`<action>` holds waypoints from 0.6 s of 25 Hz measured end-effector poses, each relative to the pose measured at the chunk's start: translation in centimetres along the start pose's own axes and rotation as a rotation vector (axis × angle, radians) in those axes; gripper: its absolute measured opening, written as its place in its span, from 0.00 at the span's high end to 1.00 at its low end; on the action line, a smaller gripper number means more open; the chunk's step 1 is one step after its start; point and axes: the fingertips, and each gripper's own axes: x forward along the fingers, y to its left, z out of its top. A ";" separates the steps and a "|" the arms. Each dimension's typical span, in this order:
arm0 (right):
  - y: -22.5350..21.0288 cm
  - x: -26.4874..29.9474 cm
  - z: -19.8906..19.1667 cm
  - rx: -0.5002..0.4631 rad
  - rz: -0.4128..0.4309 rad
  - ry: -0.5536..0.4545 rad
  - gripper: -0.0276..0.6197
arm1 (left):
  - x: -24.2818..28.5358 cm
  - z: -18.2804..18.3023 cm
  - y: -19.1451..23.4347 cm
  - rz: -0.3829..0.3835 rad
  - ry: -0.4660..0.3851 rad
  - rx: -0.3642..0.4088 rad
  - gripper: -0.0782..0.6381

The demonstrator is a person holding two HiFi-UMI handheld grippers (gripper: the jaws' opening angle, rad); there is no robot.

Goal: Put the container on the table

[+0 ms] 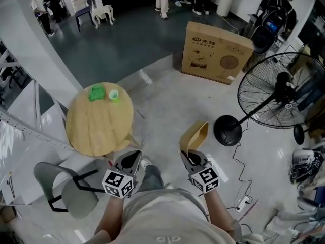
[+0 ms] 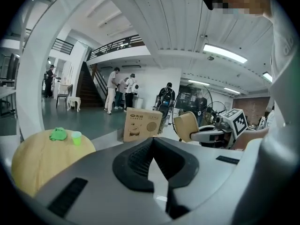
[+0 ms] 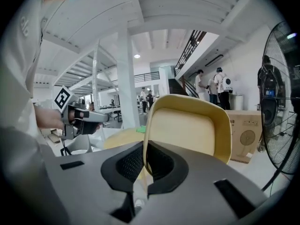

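A yellow container [image 1: 195, 135] hangs tilted on edge over the floor, right of the round wooden table [image 1: 99, 123]. My right gripper [image 1: 190, 155] is shut on its near rim. In the right gripper view the container [image 3: 187, 135] fills the middle, its rim pinched at my right gripper [image 3: 145, 146], with the table [image 3: 117, 137] behind it. My left gripper [image 1: 131, 160] is by the table's near edge. It is shut [image 2: 152, 140] with nothing in it. The left gripper view also shows the table [image 2: 42, 158] and the held container [image 2: 186, 125].
A green cloth [image 1: 96, 92] and a green cup [image 1: 114, 95] sit at the table's far side. A grey chair [image 1: 66, 189] stands near left, a cardboard box [image 1: 216, 52] ahead, and a standing fan [image 1: 274, 98] with floor cables [image 1: 244, 187] to the right. People stand far back.
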 end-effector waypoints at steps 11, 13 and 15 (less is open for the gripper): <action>-6.3 14.6 4.5 -0.066 0.018 0.084 0.91 | 8.7 5.6 14.4 0.010 -0.041 -0.003 0.87; -7.0 17.8 5.3 -0.072 0.032 0.093 0.91 | 9.2 6.3 17.3 0.029 -0.046 -0.009 0.87; -7.6 20.8 6.4 -0.083 0.054 0.097 0.91 | 9.4 7.1 20.0 0.057 -0.050 -0.014 0.87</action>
